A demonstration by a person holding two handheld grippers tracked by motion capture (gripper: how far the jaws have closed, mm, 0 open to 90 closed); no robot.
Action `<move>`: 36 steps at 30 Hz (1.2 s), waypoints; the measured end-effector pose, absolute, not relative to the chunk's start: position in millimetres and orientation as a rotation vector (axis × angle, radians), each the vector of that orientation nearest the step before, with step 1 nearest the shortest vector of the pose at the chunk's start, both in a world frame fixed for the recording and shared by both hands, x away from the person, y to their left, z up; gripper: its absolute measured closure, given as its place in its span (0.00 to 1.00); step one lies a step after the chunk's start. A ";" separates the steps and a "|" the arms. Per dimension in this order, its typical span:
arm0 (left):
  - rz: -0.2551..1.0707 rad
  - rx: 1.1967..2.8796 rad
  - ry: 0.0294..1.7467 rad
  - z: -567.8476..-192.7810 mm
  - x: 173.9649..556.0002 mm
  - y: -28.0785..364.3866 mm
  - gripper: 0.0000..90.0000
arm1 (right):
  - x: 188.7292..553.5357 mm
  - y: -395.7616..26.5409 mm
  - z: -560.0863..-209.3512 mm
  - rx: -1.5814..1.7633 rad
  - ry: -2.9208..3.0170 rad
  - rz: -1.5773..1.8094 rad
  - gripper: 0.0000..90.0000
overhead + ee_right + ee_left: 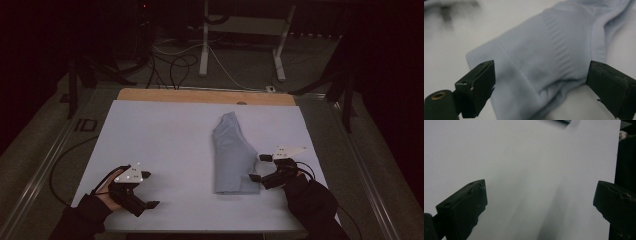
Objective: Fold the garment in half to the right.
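We see wide bare sheet (165, 145) between the left gripper (150, 190) and the folded garment (232, 155) — open passage there and along the far edge. The right gripper (257, 167), jaws spread, sits against the garment's near right edge — cloth fills its gap.

Your sleeves are dark, both arms. Left gripper (134, 192): black body, pale three-cornered top plate with small dark dots, thin black cable trailing off. Right gripper (261, 168): same build, same plate, looped black cable. Jaw pads are black, blocky, chipped at the edges; one brass-coloured eyelet at a jaw base.
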State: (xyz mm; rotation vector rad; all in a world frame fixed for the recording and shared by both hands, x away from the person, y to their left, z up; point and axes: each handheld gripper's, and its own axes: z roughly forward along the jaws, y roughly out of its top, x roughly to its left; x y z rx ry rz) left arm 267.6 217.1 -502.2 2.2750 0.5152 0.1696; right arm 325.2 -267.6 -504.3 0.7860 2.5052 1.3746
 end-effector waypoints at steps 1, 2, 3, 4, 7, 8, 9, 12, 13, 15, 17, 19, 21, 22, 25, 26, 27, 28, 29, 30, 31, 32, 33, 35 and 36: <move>0.169 2.273 0.517 -502.1 267.5 217.2 0.00 | 324.6 -269.1 -505.6 0.789 2.503 1.370 0.10; 0.170 2.274 0.515 -502.2 267.1 217.0 0.00 | 323.7 -271.2 -507.4 0.794 2.498 1.367 0.10; 0.167 2.277 0.510 -502.1 266.9 216.9 0.00 | 322.6 -272.9 -509.3 0.799 2.491 1.366 0.10; 0.167 2.277 0.508 -502.1 267.0 216.9 0.00 | 321.1 -274.7 -510.6 0.804 2.486 1.360 0.10; 0.167 2.272 0.512 -502.0 266.8 217.0 0.00 | 316.9 -280.4 -513.9 0.817 2.463 1.348 0.10; 0.167 2.272 0.510 -502.0 266.6 216.9 0.00 | 315.5 -281.9 -514.9 0.821 2.463 1.346 0.10; 0.167 2.274 0.508 -501.9 266.8 216.9 0.00 | 313.8 -283.2 -515.6 0.828 2.461 1.338 0.10; 0.169 2.265 0.513 -501.3 266.9 217.3 0.00 | 310.3 -285.2 -517.2 0.841 2.450 1.326 0.10; 0.170 2.266 0.512 -501.1 266.4 217.1 0.00 | 308.0 -287.3 -519.6 0.856 2.444 1.329 0.10; 0.170 2.267 0.508 -500.6 266.3 217.4 0.00 | 305.3 -288.9 -522.8 0.878 2.443 1.321 0.10; 0.170 2.261 0.509 -500.1 266.6 218.1 0.00 | 302.0 -290.3 -525.7 0.897 2.443 1.308 0.10; 0.170 2.262 0.508 -500.2 266.2 218.1 0.00 | 299.6 -291.8 -528.5 0.926 2.430 1.310 0.10; 0.171 2.262 0.508 -500.1 266.7 218.7 0.00 | 297.0 -293.3 -530.2 0.928 2.420 1.309 0.10; 0.170 2.258 0.512 -500.1 266.8 218.9 0.00 | 296.0 -293.5 -530.7 0.926 2.416 1.293 0.10; 0.171 2.260 0.510 -500.1 265.9 218.8 0.00 | 292.1 -292.2 -531.9 0.918 2.416 1.259 0.10; 0.173 2.260 0.512 -500.1 266.0 219.0 0.00 | 290.3 -291.2 -532.9 0.914 2.420 1.251 0.10; 0.175 2.258 0.516 -500.1 266.0 219.3 0.00 | 288.4 -290.4 -533.9 0.914 2.426 1.237 0.10; 0.174 2.257 0.519 -500.2 265.8 219.4 0.00 | 287.3 -289.9 -534.8 0.909 2.429 1.228 0.10; 0.172 2.257 0.519 -500.5 265.6 219.4 0.00 | 286.9 -289.9 -535.2 0.909 2.433 1.229 0.10; 0.169 2.260 0.517 -501.2 265.7 219.3 0.00 | 286.9 -289.7 -535.2 0.910 2.432 1.235 0.10; 0.170 2.265 0.516 -501.9 266.2 219.4 0.00 | 287.5 -289.4 -535.0 0.903 2.431 1.239 0.10; 0.167 2.264 0.516 -502.7 266.8 219.6 0.00 | 288.4 -289.2 -535.1 0.897 2.429 1.242 0.10; 0.163 2.261 0.520 -503.5 267.0 219.7 0.00 | 289.6 -288.9 -535.3 0.892 2.427 1.241 0.10; 0.160 2.266 0.516 -504.0 266.5 219.6 0.00 | 291.0 -286.9 -535.3 0.896 2.429 1.242 0.10; 0.160 2.264 0.517 -503.8 266.4 219.8 0.00 | 291.8 -286.4 -535.1 0.883 2.427 1.243 0.10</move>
